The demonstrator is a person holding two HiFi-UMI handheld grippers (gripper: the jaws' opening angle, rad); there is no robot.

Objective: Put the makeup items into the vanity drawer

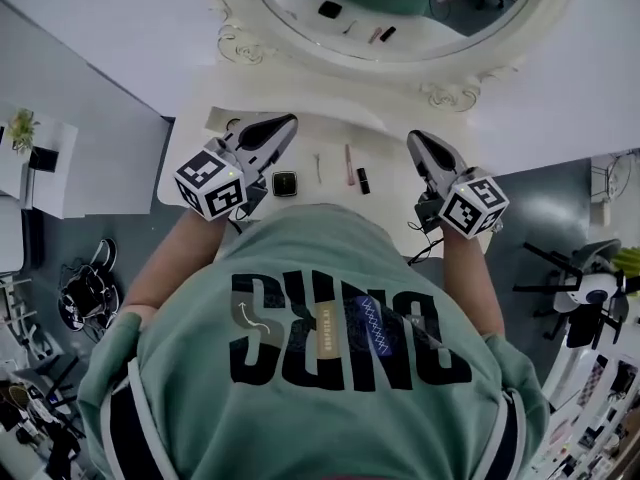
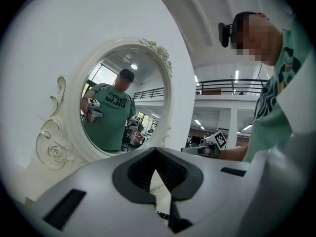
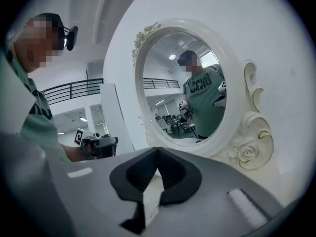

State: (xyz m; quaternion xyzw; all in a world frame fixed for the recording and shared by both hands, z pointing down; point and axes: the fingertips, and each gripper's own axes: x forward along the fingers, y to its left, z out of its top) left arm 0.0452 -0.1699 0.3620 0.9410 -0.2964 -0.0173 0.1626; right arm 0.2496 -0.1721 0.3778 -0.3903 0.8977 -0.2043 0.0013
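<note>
Task seemingly unstarted: compact [image 1: 285, 184], pink tube [image 1: 349, 164], lipstick [image 1: 363, 180] loose near worktop [image 1: 330, 133] front edge; drawer unseen; left claw [image 1: 285, 125], right claw [image 1: 420, 140] both closed, empty.

Bare worktop [image 1: 385, 136] lies open between the left tongs [image 1: 285, 123] and right tongs [image 1: 417, 140]. A compact [image 1: 285, 184] and lipstick [image 1: 363, 180] clutter the near edge, and the mirror frame [image 1: 450, 96] walls the back.

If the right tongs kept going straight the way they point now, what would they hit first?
Probably the lower rim of the white carved mirror frame, straight beyond the tips of the right tongs. Nothing nearer shows in that line, though depth is hard to judge.
</note>
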